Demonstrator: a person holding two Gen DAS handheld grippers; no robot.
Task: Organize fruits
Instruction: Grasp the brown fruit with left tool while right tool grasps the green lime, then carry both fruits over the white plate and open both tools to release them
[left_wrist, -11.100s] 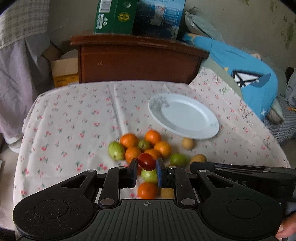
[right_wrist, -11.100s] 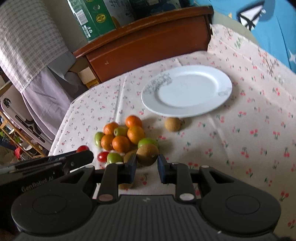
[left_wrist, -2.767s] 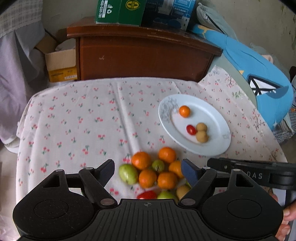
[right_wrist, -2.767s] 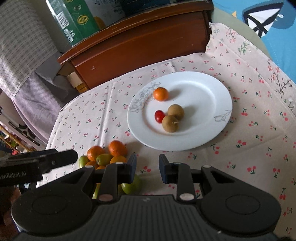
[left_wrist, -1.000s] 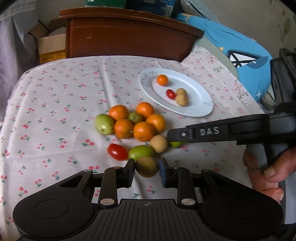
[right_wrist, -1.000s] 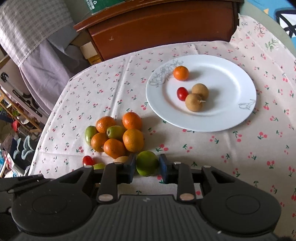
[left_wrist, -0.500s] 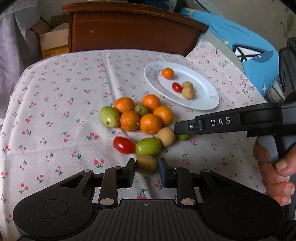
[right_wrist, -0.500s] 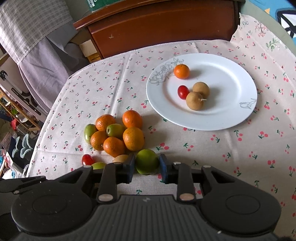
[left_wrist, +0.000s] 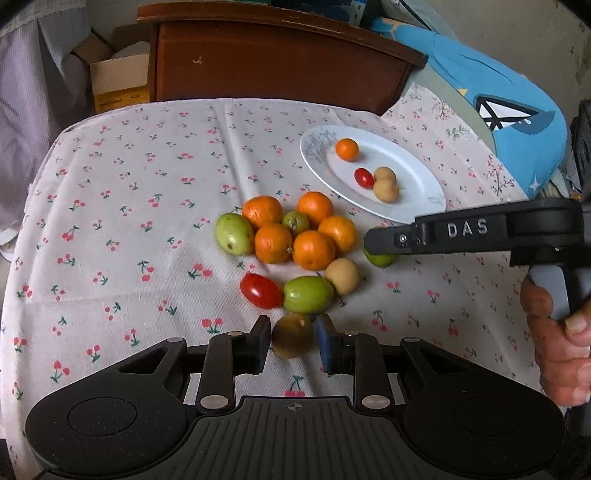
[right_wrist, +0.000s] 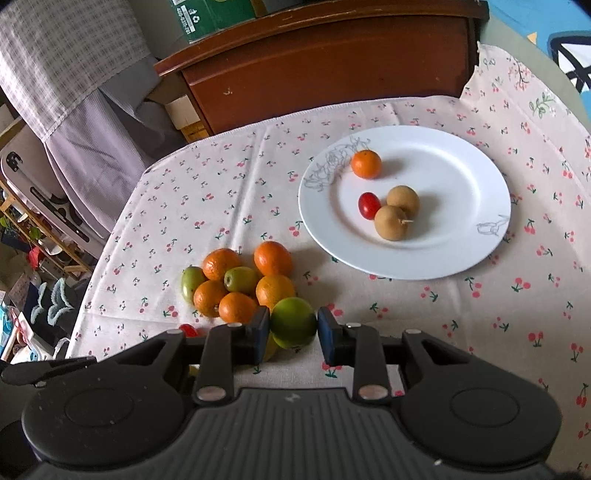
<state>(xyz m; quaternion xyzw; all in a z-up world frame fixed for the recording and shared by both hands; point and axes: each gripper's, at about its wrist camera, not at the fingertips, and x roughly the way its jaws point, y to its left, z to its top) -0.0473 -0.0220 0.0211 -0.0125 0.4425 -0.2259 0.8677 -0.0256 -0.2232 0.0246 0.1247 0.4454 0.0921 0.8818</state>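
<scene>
Grip comes first: the left gripper (left_wrist: 291, 341) clamps a round brown fruit (left_wrist: 292, 339), the right gripper (right_wrist: 291, 328) a round green fruit (right_wrist: 293, 326) — lift each clear of the heap of small oranges (right_wrist: 243, 282) before swinging over. The white round plate (right_wrist: 461, 184) holds one small orange, a red cherry tomato (right_wrist: 369, 205) and two brown fruits — set down gently.

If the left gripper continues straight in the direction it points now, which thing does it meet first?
Probably the green fruit directly ahead of the left gripper, which is shut on a brown fruit; that one would touch first. The red tomato lies slightly left. Depth is uncertain.
</scene>
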